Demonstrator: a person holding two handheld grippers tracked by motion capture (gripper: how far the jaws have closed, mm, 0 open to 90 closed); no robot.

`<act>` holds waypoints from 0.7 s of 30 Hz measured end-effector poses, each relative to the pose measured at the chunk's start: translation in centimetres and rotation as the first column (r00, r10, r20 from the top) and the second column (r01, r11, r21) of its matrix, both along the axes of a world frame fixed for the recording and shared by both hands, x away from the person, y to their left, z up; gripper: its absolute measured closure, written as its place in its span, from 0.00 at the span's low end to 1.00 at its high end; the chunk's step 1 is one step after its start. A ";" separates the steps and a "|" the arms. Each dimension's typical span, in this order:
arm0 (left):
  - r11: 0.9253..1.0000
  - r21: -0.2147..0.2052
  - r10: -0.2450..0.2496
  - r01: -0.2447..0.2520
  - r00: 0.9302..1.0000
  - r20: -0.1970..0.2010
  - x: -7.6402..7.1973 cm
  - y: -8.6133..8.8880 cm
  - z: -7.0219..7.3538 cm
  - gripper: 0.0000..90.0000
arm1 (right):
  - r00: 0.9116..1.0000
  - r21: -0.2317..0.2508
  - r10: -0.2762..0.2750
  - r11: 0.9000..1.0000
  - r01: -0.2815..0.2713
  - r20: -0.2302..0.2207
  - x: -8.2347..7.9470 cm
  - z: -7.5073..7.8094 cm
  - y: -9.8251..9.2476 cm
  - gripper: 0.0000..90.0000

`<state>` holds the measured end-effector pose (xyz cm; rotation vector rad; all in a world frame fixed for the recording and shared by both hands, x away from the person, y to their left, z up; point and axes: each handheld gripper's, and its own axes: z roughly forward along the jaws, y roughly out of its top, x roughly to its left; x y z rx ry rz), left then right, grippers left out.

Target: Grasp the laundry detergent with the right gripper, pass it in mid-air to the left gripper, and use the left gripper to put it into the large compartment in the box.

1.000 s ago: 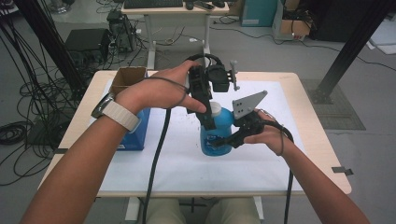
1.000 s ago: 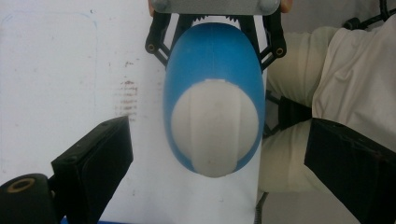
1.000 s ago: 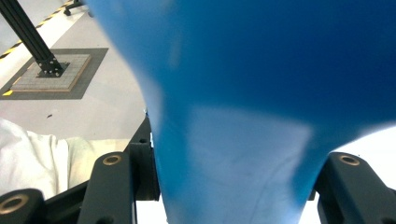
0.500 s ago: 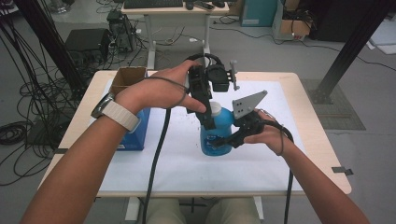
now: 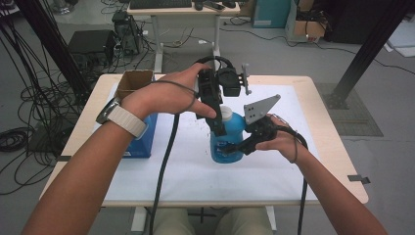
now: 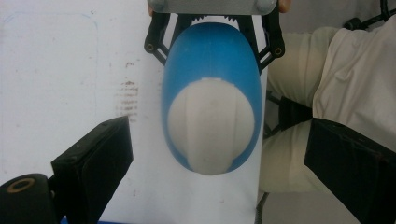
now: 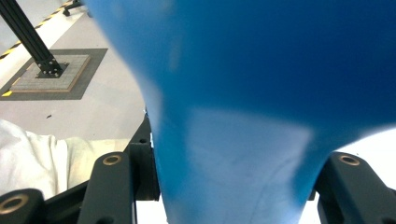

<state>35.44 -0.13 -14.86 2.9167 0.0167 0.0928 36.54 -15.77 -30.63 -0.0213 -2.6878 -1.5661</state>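
1. The blue bottle (image 5: 229, 142) is a smooth, glossy plastic container with a white cap (image 6: 211, 130); from above its body is oval and the cap a paler rounded dome.
2. It stands upright near the middle of the white surface (image 5: 186, 171), its long axis vertical and the cap pointing up.
3. The right tongs (image 5: 234, 147) are clamped on the bottle's lower body from its right side, one jaw on each flank.
4. The left tongs (image 5: 219, 128) hang just over the cap, pointing down, their jaws spread apart on either side of it and not pressing on it.
5. A blue box (image 5: 142, 139) sits well to the left, with a brown cardboard box (image 5: 133, 82) beyond it.
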 end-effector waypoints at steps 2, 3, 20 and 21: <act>1.000 0.003 -0.004 0.004 1.000 0.001 0.0 0.0 0.0 0.09 | 1.000 -0.001 0.002 1.000 -0.002 0.001 0.0 0.0 0.0 0.48; 1.000 0.001 -0.002 0.002 1.000 0.000 0.0 0.0 0.0 0.09 | 1.000 -0.001 0.001 1.000 -0.001 -0.001 0.0 0.0 0.0 0.48; 1.000 0.001 -0.003 0.003 1.000 0.003 0.0 0.0 0.0 0.09 | 1.000 -0.001 0.007 1.000 -0.007 0.002 0.0 -0.1 0.0 0.48; 1.000 0.000 -0.002 0.002 1.000 0.003 0.0 0.0 0.0 0.09 | 1.000 -0.001 0.005 1.000 -0.005 0.001 0.0 0.0 0.1 0.48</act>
